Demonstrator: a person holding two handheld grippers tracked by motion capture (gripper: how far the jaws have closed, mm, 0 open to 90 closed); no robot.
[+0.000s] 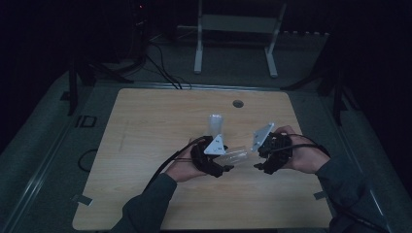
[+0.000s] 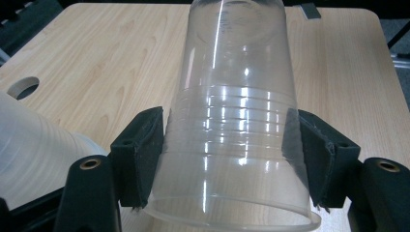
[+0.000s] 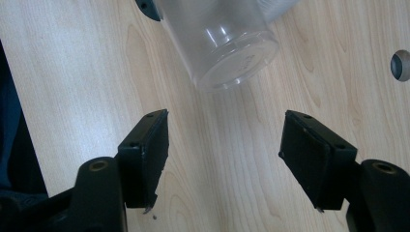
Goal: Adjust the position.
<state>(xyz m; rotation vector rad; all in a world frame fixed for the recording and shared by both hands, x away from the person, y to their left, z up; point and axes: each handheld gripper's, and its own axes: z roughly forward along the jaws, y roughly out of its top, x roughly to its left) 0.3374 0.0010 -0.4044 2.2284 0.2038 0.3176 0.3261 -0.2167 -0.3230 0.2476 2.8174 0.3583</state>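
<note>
Clear, thin-walled plastic cup (image 2: 232, 125) held on its side over the pale wooden bench (image 1: 145, 145), clamped at its ribbed band near the rim by the left gripper (image 2: 232, 159), jaws about half closed and pressing both walls. Second clear cup (image 1: 215, 125) standing just beyond. Right gripper (image 3: 225, 159) empty, jaws half open, facing the held cup's base. Judged very light, slick and easily crushed: best gripped gently at the stiffer ribbed band or the base.

Two clear plastic cups (image 1: 216, 124), two grippers (image 1: 214, 162), one wooden table (image 1: 145, 145), one white stand (image 1: 238, 24)
</note>
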